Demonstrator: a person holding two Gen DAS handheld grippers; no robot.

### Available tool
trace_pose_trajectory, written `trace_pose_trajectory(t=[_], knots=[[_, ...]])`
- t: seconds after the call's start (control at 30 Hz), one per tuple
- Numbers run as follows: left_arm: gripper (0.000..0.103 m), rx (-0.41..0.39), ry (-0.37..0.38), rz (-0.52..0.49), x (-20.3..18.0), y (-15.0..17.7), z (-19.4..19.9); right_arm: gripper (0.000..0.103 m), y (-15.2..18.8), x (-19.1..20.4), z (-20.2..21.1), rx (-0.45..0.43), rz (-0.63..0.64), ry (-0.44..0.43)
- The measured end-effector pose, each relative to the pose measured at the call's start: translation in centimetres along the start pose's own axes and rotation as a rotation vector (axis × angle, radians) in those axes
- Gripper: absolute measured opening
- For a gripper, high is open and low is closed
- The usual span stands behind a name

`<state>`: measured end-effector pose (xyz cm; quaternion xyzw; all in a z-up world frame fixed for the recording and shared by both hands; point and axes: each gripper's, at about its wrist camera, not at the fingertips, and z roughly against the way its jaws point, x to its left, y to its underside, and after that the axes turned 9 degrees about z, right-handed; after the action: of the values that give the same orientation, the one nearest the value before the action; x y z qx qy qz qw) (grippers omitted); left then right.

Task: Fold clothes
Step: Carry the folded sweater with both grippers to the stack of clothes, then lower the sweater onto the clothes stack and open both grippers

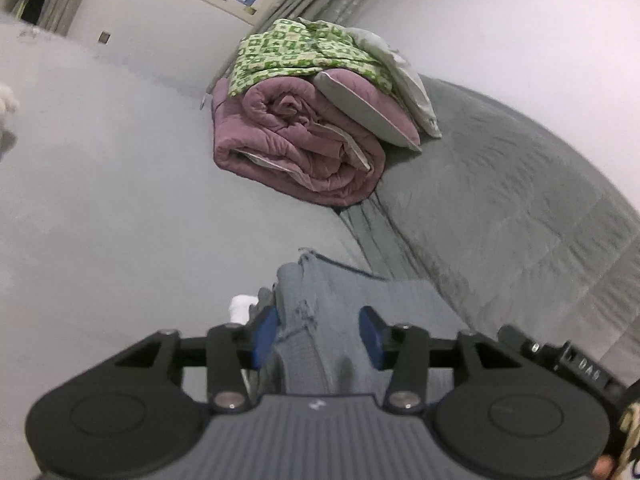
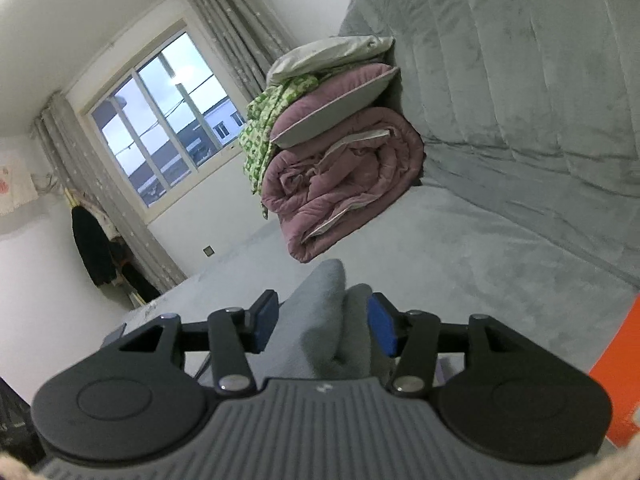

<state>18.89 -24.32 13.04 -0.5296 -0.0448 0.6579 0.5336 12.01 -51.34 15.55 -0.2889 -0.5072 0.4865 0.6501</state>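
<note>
Pinching a bunch of grey-blue garment (image 1: 320, 320) between its blue pads, my left gripper (image 1: 318, 338) is closed on the cloth; my right gripper (image 2: 324, 326) clamps another grey fold (image 2: 320, 320) likewise. Both hold the fabric above the grey bed (image 2: 460, 248). Beyond sits a rolled mauve quilt (image 1: 296, 148) topped with a green patterned blanket (image 1: 296, 50) and pillows (image 2: 332, 100), with a window (image 2: 168, 120) behind.

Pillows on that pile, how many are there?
2. A purple pillow lies on the rolled purple quilt; a pale grey pillow lies on top, over the green patterned cloth. More may hide behind the pile.
</note>
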Motion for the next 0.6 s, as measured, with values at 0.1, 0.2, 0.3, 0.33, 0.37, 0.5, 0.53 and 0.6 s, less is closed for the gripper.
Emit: trace_pose_trajectory(t=[0.1, 0.2, 0.3, 0.33, 0.37, 0.5, 0.53, 0.6], knots=[[0.071, 0.008, -0.054, -0.047, -0.7, 0.7, 1.6, 0.066, 0.0, 1.6, 1.4, 0.013, 0.036, 0.002], [0.085, 0.005, -0.121, -0.086, -1.4, 1.3, 3.1, 0.073, 0.2, 2.9, 2.8, 0.026, 0.069, 0.011], [0.094, 0.003, -0.188, -0.126, -2.1, 1.9, 4.7, 0.082, 0.4, 4.3, 4.0, 0.041, 0.102, 0.035], [0.099, 0.001, -0.205, -0.139, -2.3, 2.0, 5.1, 0.084, 0.4, 4.7, 4.3, 0.048, 0.108, 0.043], [0.101, 0.002, -0.221, -0.153, -2.5, 2.2, 5.5, 0.086, 0.5, 5.0, 4.5, 0.055, 0.112, 0.052], [0.102, 0.04, -0.28, -0.19, -3.0, 2.9, 6.9, 0.101, 0.8, 6.1, 5.6, 0.081, 0.105, 0.084], [0.102, 0.055, -0.295, -0.196, -3.1, 3.0, 7.2, 0.103, 0.8, 6.3, 5.8, 0.088, 0.098, 0.092], [0.102, 0.091, -0.321, -0.2, -2.9, 3.4, 7.8, 0.103, 1.3, 6.4, 6.1, 0.124, 0.065, 0.112]])
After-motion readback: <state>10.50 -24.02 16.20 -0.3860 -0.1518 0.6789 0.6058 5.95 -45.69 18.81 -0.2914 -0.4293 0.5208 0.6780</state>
